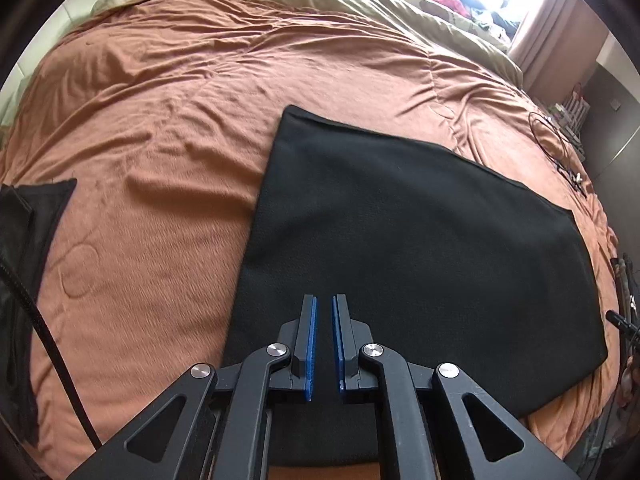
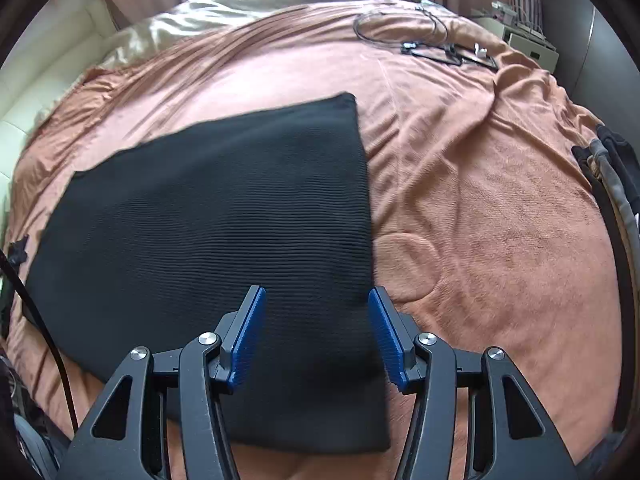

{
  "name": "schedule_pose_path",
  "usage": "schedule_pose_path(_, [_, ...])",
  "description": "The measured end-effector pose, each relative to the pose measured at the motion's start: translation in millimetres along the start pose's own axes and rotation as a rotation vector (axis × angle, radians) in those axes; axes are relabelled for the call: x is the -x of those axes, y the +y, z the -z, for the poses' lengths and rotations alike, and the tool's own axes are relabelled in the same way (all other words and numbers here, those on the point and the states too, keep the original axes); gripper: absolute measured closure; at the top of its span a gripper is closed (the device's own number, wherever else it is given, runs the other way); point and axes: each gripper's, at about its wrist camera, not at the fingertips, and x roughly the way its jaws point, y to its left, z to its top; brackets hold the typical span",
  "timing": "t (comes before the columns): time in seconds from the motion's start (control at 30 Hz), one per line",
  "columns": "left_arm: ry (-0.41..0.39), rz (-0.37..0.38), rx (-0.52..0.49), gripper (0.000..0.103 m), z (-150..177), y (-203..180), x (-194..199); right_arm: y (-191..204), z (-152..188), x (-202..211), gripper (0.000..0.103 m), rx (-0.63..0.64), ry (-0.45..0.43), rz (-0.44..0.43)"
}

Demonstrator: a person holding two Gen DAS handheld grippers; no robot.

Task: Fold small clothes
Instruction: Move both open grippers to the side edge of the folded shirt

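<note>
Your left gripper (image 1: 324, 300): nearly closed, empty | right gripper (image 2: 316, 292): half-wide, empty | black garment (image 2: 208, 216) flat below both | no readable labels

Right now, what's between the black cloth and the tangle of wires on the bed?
Nothing but bare orange blanket, wrinkled. The right wrist view shows it best, from the black cloth up to the wires.

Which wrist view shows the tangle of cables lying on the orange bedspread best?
The right wrist view: the cables lie unobstructed at the far end of the bedspread, loop and connectors distinct. The left wrist view shows the cables only squeezed against the right edge, small and distorted beyond the black cloth.
</note>
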Motion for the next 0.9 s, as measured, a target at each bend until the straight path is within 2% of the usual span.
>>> schedule_pose_path(0.23, [0.041,0.007,-0.008,0.095,44,-8,-6,29,30,9,0.052,0.048,-0.015,-0.036])
schedule_pose_path(0.33, [0.069,-0.018,0.002,0.095,63,-1,-12,33,46,1,0.052,0.065,0.012,0.001])
schedule_pose_path(0.5, [0.050,-0.031,0.006,0.095,82,8,0,31,73,0,0.052,0.082,0.054,0.068])
schedule_pose_path(0.6, [0.048,-0.056,0.027,0.095,87,17,8,28,87,9,0.052,0.067,0.062,0.075])
schedule_pose_path(0.77, [0.014,-0.075,0.098,0.095,99,43,32,20,100,25,0.052,0.045,0.082,0.116])
schedule_pose_path(0.9, [-0.014,-0.038,0.119,0.095,106,52,52,7,108,48,0.052,-0.036,0.049,0.045])
